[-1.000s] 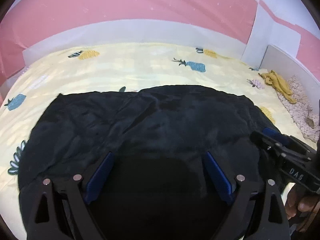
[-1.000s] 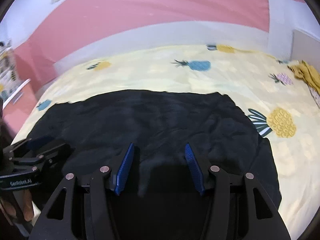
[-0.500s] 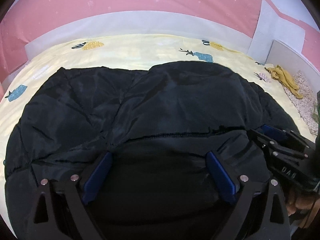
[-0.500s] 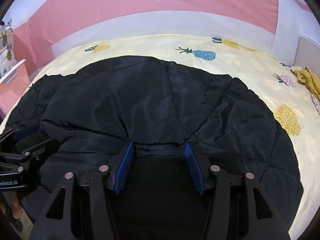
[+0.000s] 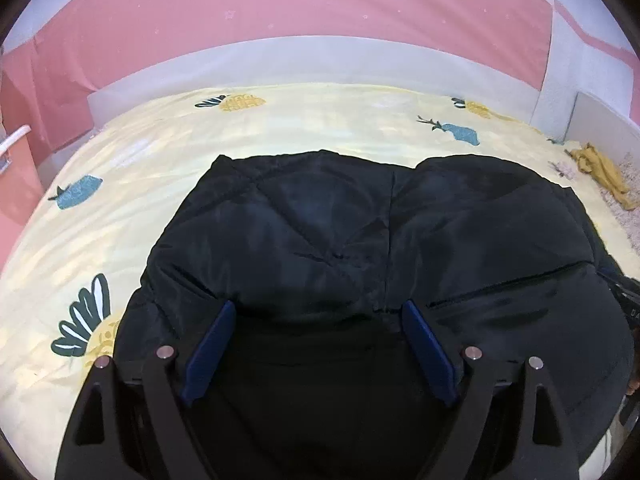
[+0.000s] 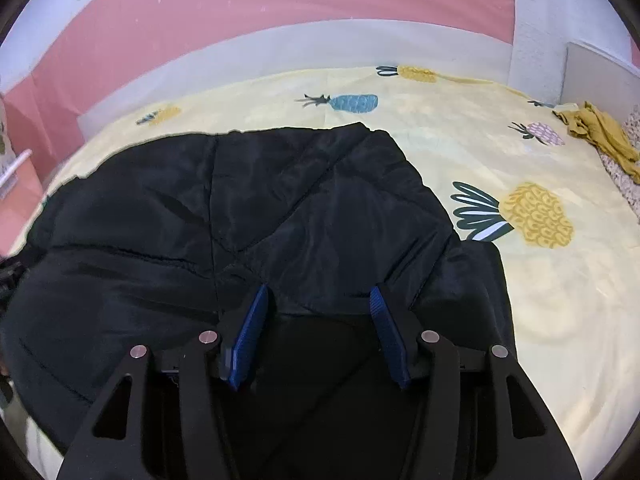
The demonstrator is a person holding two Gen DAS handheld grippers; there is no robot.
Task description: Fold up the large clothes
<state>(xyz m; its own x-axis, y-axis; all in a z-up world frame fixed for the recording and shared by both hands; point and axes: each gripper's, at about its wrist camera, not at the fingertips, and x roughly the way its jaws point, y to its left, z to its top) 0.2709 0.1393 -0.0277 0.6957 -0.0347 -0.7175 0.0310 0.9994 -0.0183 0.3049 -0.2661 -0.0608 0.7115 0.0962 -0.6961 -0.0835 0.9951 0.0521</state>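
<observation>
A large black quilted jacket (image 5: 360, 232) lies on the bed, its near part folded over toward the far side. In the left wrist view my left gripper (image 5: 318, 308) has a thick fold of the jacket's edge between its blue pads (image 5: 212, 344), and its jaws are closing on it. In the right wrist view the jacket (image 6: 280, 208) fills the left and middle. My right gripper (image 6: 319, 291) holds its edge bunched between the pads (image 6: 248, 336). What lies under the fold is hidden.
The bed has a pale yellow sheet (image 5: 132, 168) printed with pineapples. A mustard cloth (image 6: 596, 132) lies at the far right beside a white board (image 6: 600, 76). A white bed frame (image 5: 280, 60) and a pink wall stand behind. A pink cabinet (image 5: 16, 172) is at the left.
Both grippers lifted the jacket's near edge and carried it away over the flat part. The quilted side now faces up and more sheet shows at each side.
</observation>
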